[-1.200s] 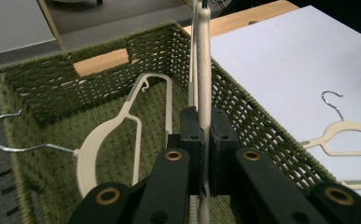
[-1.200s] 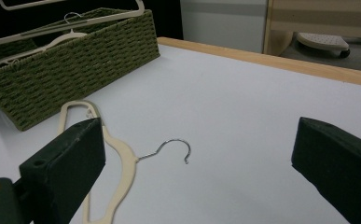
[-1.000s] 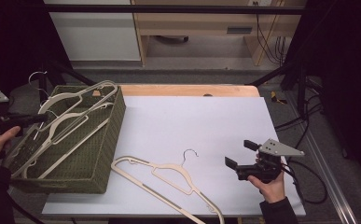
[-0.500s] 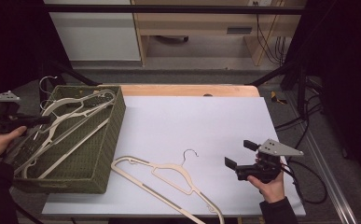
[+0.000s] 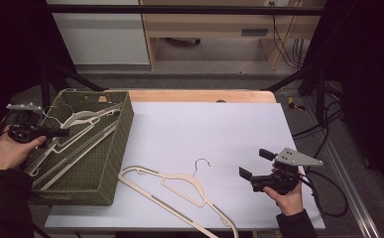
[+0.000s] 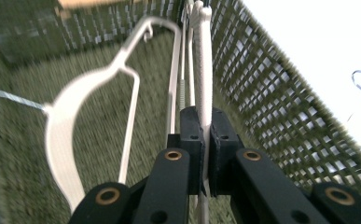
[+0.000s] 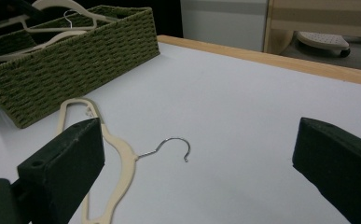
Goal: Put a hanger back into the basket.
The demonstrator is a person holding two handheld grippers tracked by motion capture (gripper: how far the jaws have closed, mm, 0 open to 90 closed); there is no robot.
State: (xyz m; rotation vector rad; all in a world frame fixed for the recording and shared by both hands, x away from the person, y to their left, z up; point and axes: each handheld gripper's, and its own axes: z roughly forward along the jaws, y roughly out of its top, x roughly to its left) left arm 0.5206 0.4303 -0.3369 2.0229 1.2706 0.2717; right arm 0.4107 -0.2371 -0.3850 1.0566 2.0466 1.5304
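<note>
Down inside the green woven basket [image 5: 111,163], left tongs [image 6: 205,140] clamped tight on a cream hanger [image 6: 203,70], lower now than a moment ago, nearly laid down. Right tongs [image 5: 255,165] wide apart, waiting above the tabletop [image 5: 204,129] near another hanger [image 5: 179,186].

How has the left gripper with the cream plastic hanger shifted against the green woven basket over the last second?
Yes. The left gripper, shut on the cream plastic hanger, has dropped, lowering it deeper inside the green woven basket.
</note>
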